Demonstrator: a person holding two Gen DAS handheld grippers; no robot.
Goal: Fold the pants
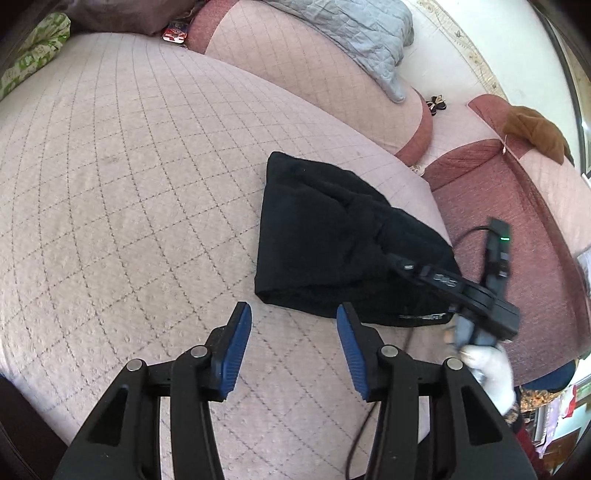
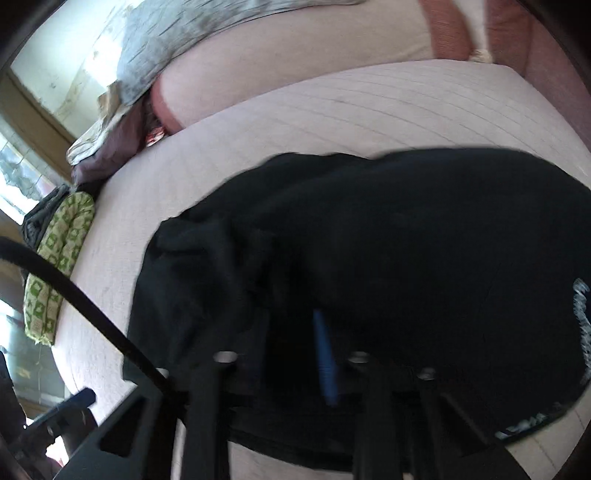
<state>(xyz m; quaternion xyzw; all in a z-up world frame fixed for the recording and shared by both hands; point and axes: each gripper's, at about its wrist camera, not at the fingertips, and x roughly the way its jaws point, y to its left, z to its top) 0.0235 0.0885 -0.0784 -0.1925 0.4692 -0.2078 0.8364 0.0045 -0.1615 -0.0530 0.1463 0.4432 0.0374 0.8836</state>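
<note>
The black pants point(image 1: 332, 236) lie folded in a compact bundle on the pink quilted sofa seat point(image 1: 129, 184). My left gripper point(image 1: 293, 314) is open and empty, just in front of the bundle's near edge. In the left wrist view the right gripper body point(image 1: 480, 291) sits over the bundle's right side, its fingertips hidden. In the right wrist view the pants point(image 2: 406, 229) fill the frame under my right gripper point(image 2: 295, 354). One blue pad point(image 2: 325, 354) shows against the black cloth. The view is blurred, and I cannot tell how its jaws stand.
A grey quilted blanket point(image 1: 354, 33) lies on the backrest. A green patterned cushion point(image 1: 33, 55) sits at the far left. A brown cloth point(image 1: 535, 129) rests on the red armrest point(image 1: 517, 206). A black cable point(image 2: 74, 291) crosses the lower left.
</note>
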